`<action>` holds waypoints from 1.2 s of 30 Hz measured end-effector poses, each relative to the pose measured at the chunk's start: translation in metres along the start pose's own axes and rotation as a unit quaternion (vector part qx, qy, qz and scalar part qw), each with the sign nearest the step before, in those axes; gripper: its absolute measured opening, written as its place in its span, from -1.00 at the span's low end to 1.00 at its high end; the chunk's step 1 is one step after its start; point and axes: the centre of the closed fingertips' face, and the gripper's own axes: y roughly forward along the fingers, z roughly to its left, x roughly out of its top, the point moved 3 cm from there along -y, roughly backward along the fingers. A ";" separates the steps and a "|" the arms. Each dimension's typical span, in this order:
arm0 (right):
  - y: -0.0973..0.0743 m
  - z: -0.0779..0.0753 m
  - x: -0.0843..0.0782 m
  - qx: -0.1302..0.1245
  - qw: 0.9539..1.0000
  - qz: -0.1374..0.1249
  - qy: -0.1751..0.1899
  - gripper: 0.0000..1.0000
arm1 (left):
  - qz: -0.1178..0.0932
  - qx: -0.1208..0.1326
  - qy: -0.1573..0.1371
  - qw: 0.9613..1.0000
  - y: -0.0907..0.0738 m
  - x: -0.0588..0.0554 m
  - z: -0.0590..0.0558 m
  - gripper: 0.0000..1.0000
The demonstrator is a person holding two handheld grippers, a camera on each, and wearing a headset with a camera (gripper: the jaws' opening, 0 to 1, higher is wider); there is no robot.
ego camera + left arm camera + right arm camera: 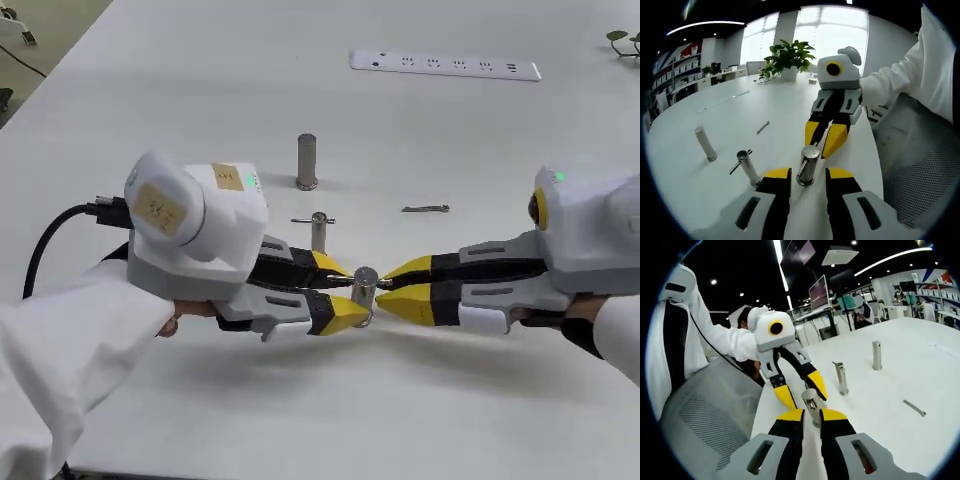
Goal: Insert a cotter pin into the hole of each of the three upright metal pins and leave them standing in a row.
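Three upright metal pins stand in a slanting row. The far pin (306, 160) is bare, and the middle pin (319, 232) has a cotter pin across its top. The near pin (364, 285) (808, 162) (811, 400) stands between both grippers. My left gripper (358, 292) (807, 172) is open, its yellow jaws on either side of this pin's base without touching it. My right gripper (381, 287) (811, 414) meets the pin's top from the other side, shut on a thin cotter pin (342, 283) that pokes out of the pin towards the left gripper.
A loose cotter pin (425, 209) (914, 408) lies on the white table (200, 90) to the right of the row. A white power strip (445, 65) lies at the far edge. A mesh chair (920, 175) stands beside the table.
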 end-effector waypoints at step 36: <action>0.018 -0.001 -0.006 -0.015 0.999 0.034 0.015 -0.66 | -0.057 0.072 -0.109 0.990 -0.073 -0.012 -0.019 0.98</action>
